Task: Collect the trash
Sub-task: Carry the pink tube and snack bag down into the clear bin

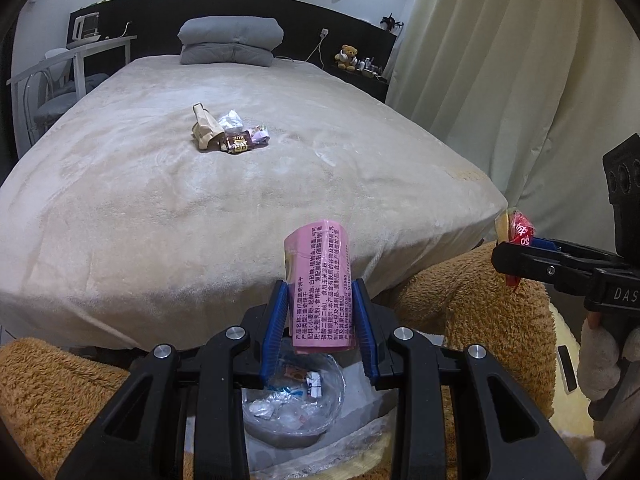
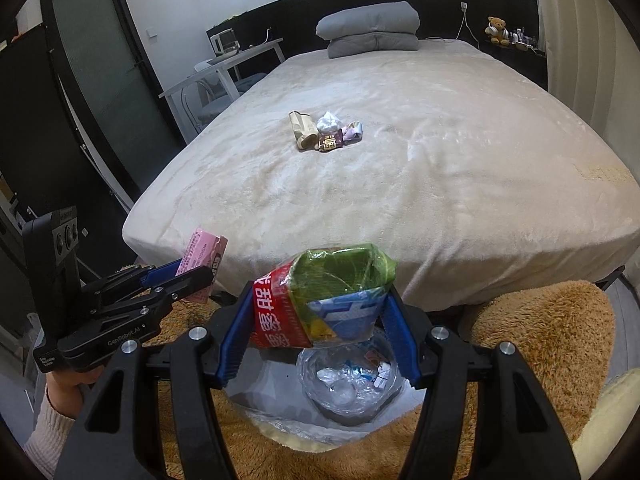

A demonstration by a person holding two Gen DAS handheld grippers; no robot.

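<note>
My left gripper (image 1: pixel 322 312) is shut on a pink wrapper (image 1: pixel 320 280) and holds it above a bin lined with clear plastic (image 1: pixel 294 400) that has several scraps inside. It also shows in the right wrist view (image 2: pixel 196 276) with the pink wrapper (image 2: pixel 204 250). My right gripper (image 2: pixel 320 316) is shut on a red and green snack bag (image 2: pixel 320 296) over the same bin (image 2: pixel 348 384). In the left wrist view the right gripper (image 1: pixel 516 252) holds the red bag (image 1: pixel 518 230). A pile of trash (image 1: pixel 228 132) lies mid-bed; it also shows in the right wrist view (image 2: pixel 326 130).
The beige bed (image 1: pixel 240 208) fills the middle. A large brown plush toy (image 1: pixel 460 292) surrounds the bin. Grey pillows (image 1: pixel 230 40) lie at the headboard. A white desk and chair (image 1: pixel 60 68) stand left, curtains (image 1: pixel 500 80) right, a dark door (image 2: pixel 100 80) far left.
</note>
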